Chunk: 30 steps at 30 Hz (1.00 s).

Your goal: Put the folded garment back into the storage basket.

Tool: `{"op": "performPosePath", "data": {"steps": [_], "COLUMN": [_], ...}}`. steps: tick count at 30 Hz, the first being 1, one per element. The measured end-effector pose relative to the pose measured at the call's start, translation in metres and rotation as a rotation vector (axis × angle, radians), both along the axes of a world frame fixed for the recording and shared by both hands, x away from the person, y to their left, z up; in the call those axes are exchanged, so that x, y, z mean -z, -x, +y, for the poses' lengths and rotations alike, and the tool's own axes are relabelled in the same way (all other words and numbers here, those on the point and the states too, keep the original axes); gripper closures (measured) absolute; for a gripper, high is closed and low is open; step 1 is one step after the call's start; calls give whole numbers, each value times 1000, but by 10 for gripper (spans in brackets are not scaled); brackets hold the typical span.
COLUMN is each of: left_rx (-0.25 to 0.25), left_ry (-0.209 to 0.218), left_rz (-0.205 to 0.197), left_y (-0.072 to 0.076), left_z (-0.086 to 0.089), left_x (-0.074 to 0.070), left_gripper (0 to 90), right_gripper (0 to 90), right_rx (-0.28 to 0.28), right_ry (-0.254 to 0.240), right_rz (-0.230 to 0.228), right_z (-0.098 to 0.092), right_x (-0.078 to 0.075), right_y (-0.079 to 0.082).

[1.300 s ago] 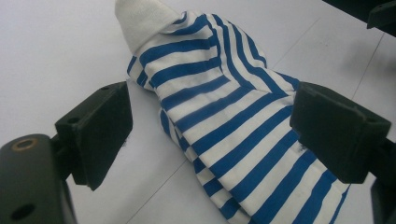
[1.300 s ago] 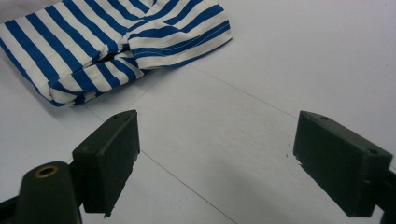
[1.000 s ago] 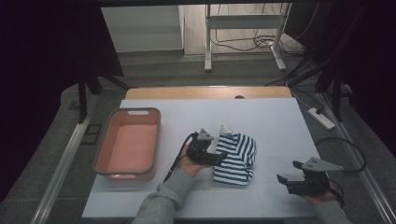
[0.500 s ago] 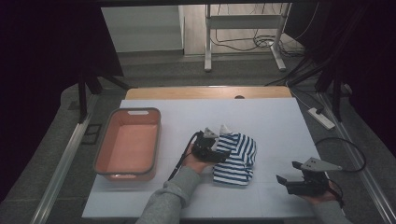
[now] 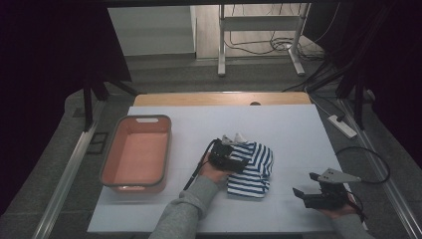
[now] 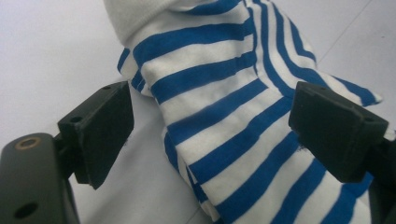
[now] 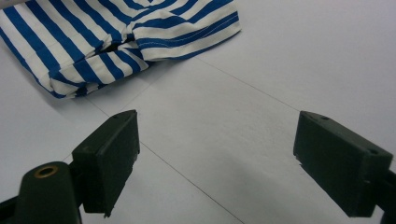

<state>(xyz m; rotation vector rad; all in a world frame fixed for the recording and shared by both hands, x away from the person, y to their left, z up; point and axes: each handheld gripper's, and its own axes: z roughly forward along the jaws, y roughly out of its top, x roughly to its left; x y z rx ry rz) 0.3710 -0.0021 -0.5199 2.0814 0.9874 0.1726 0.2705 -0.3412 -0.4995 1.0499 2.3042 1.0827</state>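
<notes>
A pale table carries a salmon-pink bin on its left side, and a folded blue-and-white striped garment near the middle, toward the near edge. The left gripper sits at the garment's left edge with its jaws spread wide, the striped cloth lying between them but not clamped. The right gripper rests near the table's near right corner, well apart from the garment, jaws also spread over bare tabletop.
</notes>
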Motion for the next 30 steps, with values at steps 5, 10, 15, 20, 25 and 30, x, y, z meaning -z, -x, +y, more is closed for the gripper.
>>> {"op": "performPosePath", "data": {"steps": [5,10,15,20,25,30], "left_rx": [-3,-6,-2,-3,2,22], "left_ry": [-3,-3,-21,-50,-52,-57], "left_rz": [10,10,15,23,43,31], "left_y": [-3,-3,-4,-6,-6,-4], "left_z": [-2,-5,-10,-14,-15,-17], "left_x": [4,6,8,11,14,14], "left_gripper": [143,148,150,146,150,242], "right_gripper": [153,153,153,153,153,154], "right_rx": [5,7,12,13,11,12], "right_ry": [-7,-9,-14,-14,-15,-14], "right_rz": [-3,-4,-6,-6,-7,-7], "right_z": [-2,-2,-4,-5,-5,-5], "right_x": [-1,-1,-2,-2,-2,-2], "right_y": [0,0,1,1,1,1]}}
